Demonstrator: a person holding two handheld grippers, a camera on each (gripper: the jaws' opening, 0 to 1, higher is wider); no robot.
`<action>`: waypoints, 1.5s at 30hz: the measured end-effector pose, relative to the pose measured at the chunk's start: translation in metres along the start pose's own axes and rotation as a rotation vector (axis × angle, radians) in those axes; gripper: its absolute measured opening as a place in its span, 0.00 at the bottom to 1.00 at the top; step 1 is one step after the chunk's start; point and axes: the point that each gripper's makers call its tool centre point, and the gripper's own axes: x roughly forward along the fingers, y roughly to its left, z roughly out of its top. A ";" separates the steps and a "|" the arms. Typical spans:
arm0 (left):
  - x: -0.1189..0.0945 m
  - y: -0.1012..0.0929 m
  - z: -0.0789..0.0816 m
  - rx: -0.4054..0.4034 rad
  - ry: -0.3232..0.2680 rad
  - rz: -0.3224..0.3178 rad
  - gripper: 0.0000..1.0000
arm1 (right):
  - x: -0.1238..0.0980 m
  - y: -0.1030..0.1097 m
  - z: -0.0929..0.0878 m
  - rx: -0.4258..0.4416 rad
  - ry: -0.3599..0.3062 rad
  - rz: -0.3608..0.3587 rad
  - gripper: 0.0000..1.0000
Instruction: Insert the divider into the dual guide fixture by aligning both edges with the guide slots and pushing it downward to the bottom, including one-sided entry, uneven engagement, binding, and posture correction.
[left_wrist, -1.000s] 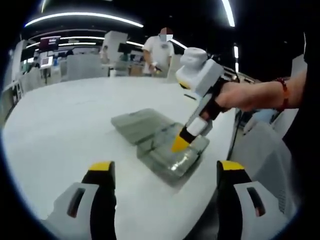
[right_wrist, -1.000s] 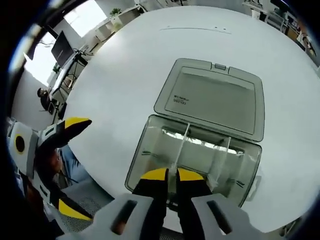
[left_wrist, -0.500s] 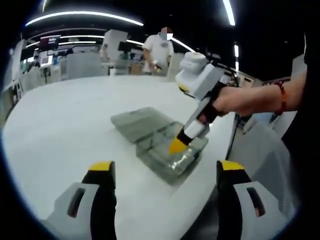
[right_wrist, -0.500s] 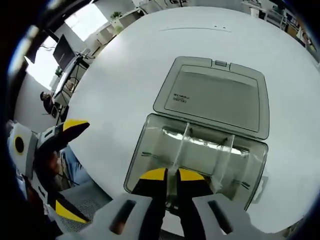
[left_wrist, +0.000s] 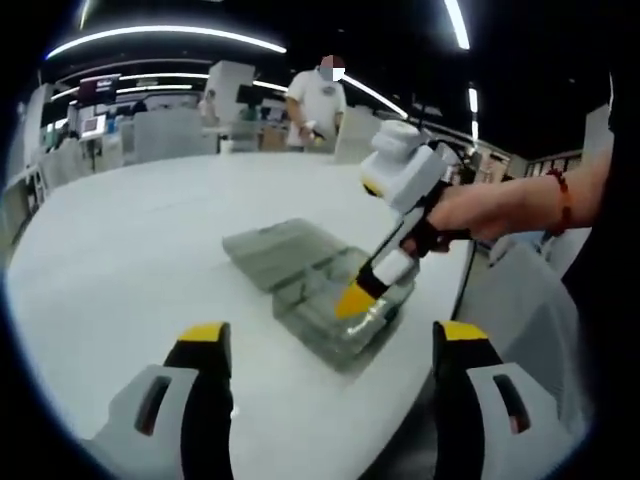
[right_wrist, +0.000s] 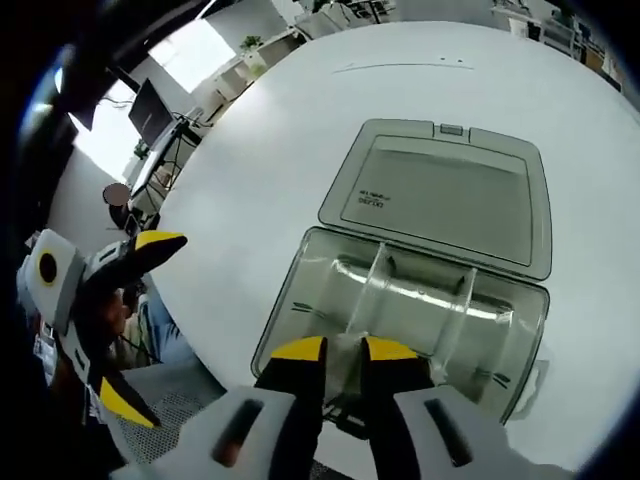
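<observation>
A clear plastic box (left_wrist: 335, 300) with guide slots in its walls sits near the white table's edge, and its lid (right_wrist: 445, 195) lies open and flat behind it. In the right gripper view a clear divider (right_wrist: 368, 295) stands across the box (right_wrist: 300, 295), with a second divider (right_wrist: 455, 310) beside it. My right gripper (right_wrist: 343, 352) is shut on the near end of the first divider, yellow tips down in the box. The left gripper view shows this right gripper (left_wrist: 352, 298) tilted into the box. My left gripper (left_wrist: 332, 340) hangs open, short of the box; it also appears (right_wrist: 135, 320) off the table's edge.
The round white table (left_wrist: 130, 250) stretches wide to the left and back. Its edge (right_wrist: 225, 345) runs just beside the box. A person in a white shirt (left_wrist: 318, 100) stands far behind, among desks and monitors.
My right gripper has sunk a little lower into the box and leaned further over, keeping the divider. The box and my left gripper have stayed where they were.
</observation>
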 end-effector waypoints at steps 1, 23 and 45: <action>0.000 -0.001 0.001 0.005 0.003 0.006 0.82 | 0.000 0.000 -0.001 -0.001 0.004 0.002 0.11; -0.009 -0.028 0.024 0.040 -0.039 0.048 0.81 | -0.027 0.018 0.012 -0.116 -0.158 0.063 0.22; -0.012 -0.071 0.041 0.061 -0.073 0.114 0.86 | -0.070 0.037 0.007 -0.147 -0.315 0.191 0.32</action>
